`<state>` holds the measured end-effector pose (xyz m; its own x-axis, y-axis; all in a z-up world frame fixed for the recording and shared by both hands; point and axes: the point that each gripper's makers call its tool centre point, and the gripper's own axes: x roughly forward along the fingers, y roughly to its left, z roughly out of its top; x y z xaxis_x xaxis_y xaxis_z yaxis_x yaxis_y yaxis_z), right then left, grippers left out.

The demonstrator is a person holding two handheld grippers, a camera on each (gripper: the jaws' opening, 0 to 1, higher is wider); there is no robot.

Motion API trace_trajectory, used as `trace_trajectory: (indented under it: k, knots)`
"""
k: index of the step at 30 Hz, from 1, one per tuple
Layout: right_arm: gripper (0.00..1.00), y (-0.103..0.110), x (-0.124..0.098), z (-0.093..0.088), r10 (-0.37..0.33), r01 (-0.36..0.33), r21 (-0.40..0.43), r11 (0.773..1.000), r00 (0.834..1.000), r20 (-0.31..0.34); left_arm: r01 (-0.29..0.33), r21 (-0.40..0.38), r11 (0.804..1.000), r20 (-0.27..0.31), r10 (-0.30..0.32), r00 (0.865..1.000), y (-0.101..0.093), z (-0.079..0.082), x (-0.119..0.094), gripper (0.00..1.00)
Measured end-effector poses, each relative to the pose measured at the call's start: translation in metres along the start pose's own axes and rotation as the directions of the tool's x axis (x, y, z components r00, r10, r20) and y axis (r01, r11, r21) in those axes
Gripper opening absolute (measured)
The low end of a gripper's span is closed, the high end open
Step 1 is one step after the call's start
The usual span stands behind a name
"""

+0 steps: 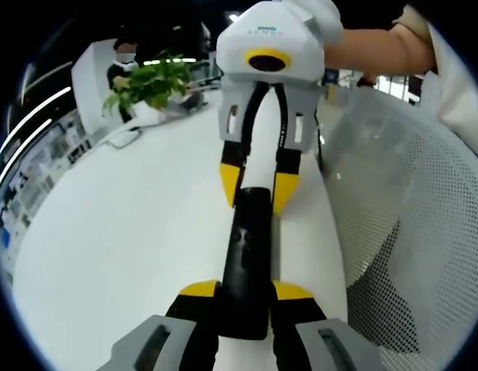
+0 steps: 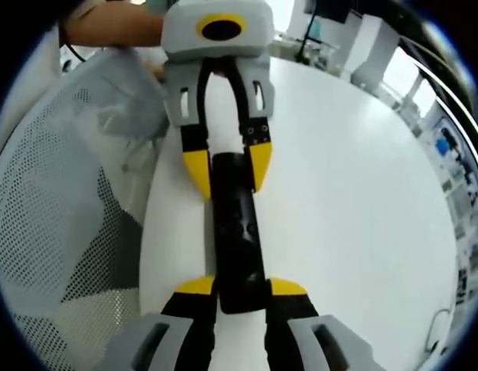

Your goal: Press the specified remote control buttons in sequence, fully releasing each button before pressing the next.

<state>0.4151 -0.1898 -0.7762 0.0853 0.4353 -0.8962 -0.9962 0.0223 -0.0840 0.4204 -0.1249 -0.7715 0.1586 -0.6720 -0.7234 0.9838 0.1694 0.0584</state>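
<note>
Gripping the near end of a long black remote control (image 1: 246, 255) between yellow-tipped jaws, left tool (image 1: 245, 292) sitting at the bottom of the left gripper view, closed narrowly on the remote's sides. Holding the opposite end in the same view, right tool (image 1: 256, 189) coming in from the far side, its yellow fingertips (image 1: 230, 182) flanking the remote's far end, apparently touching it. Mirroring this in the right gripper view: right tool (image 2: 242, 291) clamping the near end of the remote control (image 2: 235, 232), left tool (image 2: 227, 171) closing in around the far end. Lying lengthwise between the two tools, near the worktop (image 1: 130, 232) edge, just beside a white mesh chair back (image 1: 408, 224); whether resting on the white surface or raised slightly above it, impossible to tell. Probably being steadied at both ends so the body does not slide or tip under a press, though with both tools pinching the sides, neither tip seems free for pushing a button. Button faces showing faintly as small marks on the dark top, too blurred for reading. Standing well apart at the far left of the worktop, a green potted plant (image 1: 150, 83). Judging by the grip, pressing not yet under way; freeing one tool likely needed first.
</note>
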Motion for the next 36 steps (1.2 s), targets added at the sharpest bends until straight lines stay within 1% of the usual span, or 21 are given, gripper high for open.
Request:
trace_trajectory:
  k: [14, 20, 26, 27, 36]
  knots:
    - [0.2, -0.025, -0.008, 0.005, -0.025, 0.025, 0.001, 1.0, 0.999, 0.02, -0.01, 0.009, 1.0, 0.004, 0.01, 1.0, 0.022, 0.008, -0.003, 0.24]
    - [0.2, -0.037, -0.011, 0.007, -0.036, 0.036, -0.002, 0.999, 0.999, 0.022, -0.013, 0.035, 0.999, -0.006, 0.013, 1.0, 0.033, 0.013, -0.005, 0.24]
    - [0.2, -0.055, -0.016, 0.007, -0.052, 0.052, -0.001, 0.999, 0.998, 0.031, -0.021, 0.048, 0.999, -0.007, 0.022, 1.0, 0.051, 0.02, -0.006, 0.24]
    - [0.2, -0.061, -0.017, 0.007, -0.054, 0.054, 0.0, 0.999, 0.998, 0.033, -0.022, 0.052, 0.998, -0.007, 0.022, 1.0, 0.054, 0.021, -0.006, 0.24]
    - [0.2, -0.093, -0.018, 0.007, -0.074, 0.075, -0.002, 0.997, 0.996, 0.038, -0.037, 0.078, 0.996, -0.012, 0.038, 0.999, 0.087, 0.03, -0.004, 0.24]
